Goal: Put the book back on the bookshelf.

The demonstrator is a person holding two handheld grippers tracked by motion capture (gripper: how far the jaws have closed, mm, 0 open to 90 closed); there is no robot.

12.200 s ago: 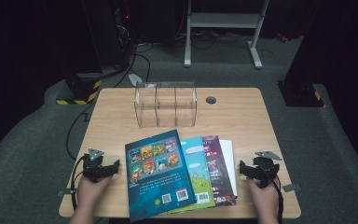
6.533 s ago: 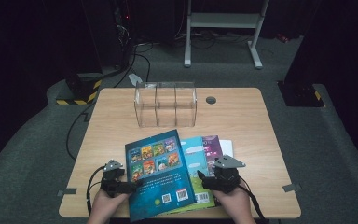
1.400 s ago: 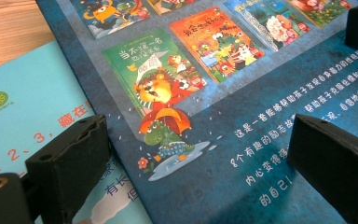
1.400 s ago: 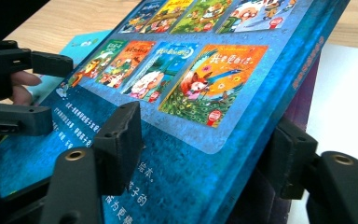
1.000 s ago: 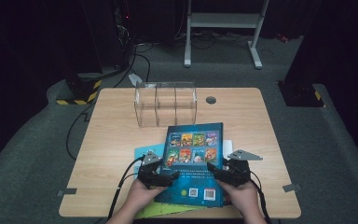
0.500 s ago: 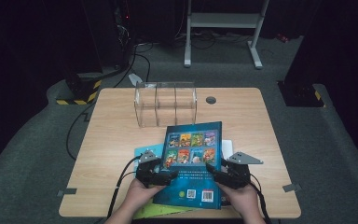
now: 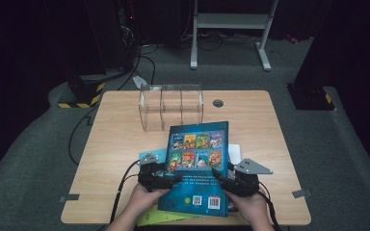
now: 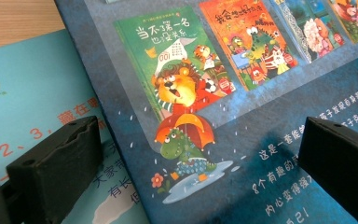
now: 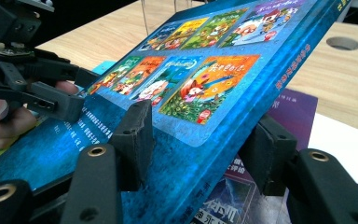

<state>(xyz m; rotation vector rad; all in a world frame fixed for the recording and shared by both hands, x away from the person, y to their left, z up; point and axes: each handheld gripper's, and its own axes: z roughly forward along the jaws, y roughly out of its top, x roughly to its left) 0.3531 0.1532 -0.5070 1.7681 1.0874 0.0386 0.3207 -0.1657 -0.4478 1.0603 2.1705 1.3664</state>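
1. Since the earliest picture, when the blue book [image 7: 197, 163] lay askew on top of the pile, you have brought both tongs in to its near end, squared it up and carried it forward. Over the last second it has barely shifted.
2. Your right tongs [image 7: 221, 179] stand about half open with the book's right edge slanted through them, one jaw on the cover and the other beneath, so they look wedged onto it and carrying it.
3. Your left tongs [image 7: 171, 179] are spread wide across the book's left edge, one jaw over the cover and one over the teal book [image 8: 28, 93] below. I see no pinch there.
4. With the book's far end tipped up off the purple book [image 9: 293, 107] under your right jaws, I judge the lift begun but held from one side only.
5. Ahead of both tongs, just past the book's far edge, the clear organizer [image 7: 171, 108] stands on the table [image 7: 120, 134]. Its three compartments are empty.
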